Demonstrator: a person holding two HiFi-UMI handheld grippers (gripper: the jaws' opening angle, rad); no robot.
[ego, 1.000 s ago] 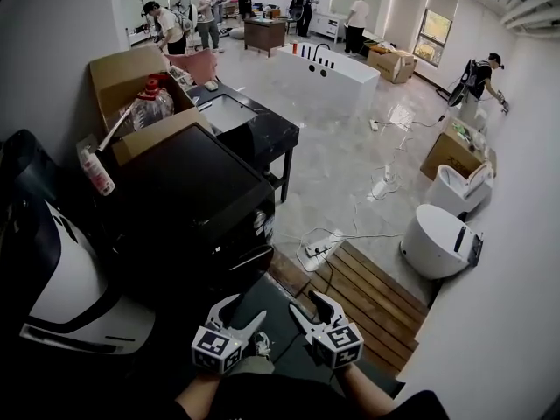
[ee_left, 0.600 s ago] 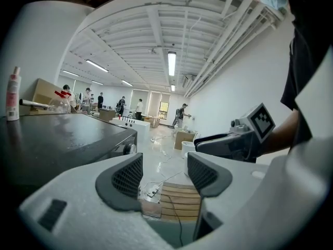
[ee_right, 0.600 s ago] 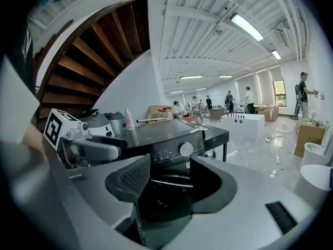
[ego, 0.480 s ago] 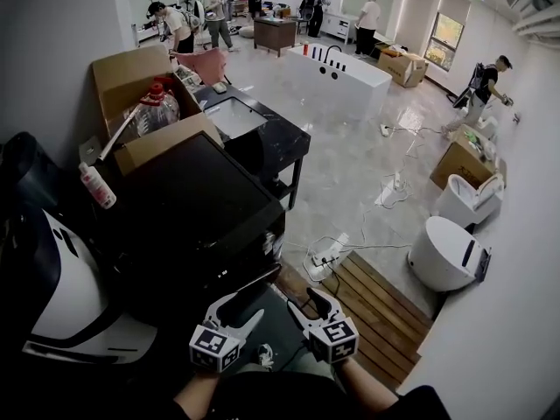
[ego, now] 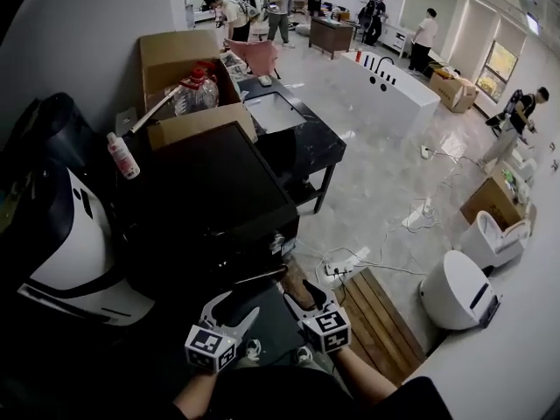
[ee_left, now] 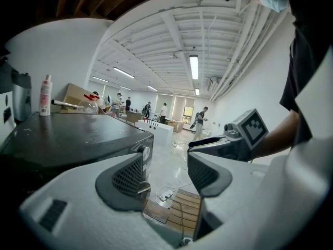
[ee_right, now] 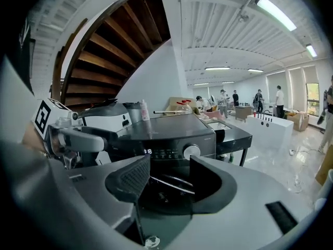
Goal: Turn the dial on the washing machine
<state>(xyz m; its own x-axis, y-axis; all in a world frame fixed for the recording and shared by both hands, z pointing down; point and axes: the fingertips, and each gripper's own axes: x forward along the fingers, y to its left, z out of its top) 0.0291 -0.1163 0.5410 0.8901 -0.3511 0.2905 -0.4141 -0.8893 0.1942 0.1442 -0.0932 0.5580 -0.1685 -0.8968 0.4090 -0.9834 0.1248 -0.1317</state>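
We hold both grippers low in front of the black washing machine (ego: 206,204), neither touching it. The left gripper (ego: 238,306) has its fingers spread with nothing between them; in its own view only floor, a power strip (ee_left: 165,194) and the wooden platform (ee_left: 179,212) show through the gap. The right gripper (ego: 302,291) is also spread, roughly half open and gripping nothing; in its view the machine's dark front fills the gap but stands clear of the pads. The dial (ee_right: 191,151) is a pale round knob on the front control panel, right of the lit display (ee_right: 148,151), above the right gripper's jaws and a little right of the gap, apart from both pads. From the left gripper view the same dial sits on the machine's near front corner, just above the left-hand pad. The two grippers sit side by side, near each other, not touching. On the machine's far side we see a spray bottle (ego: 122,156) and an open cardboard box (ego: 179,59). There are people well back in the room, by a white tub (ego: 394,81).
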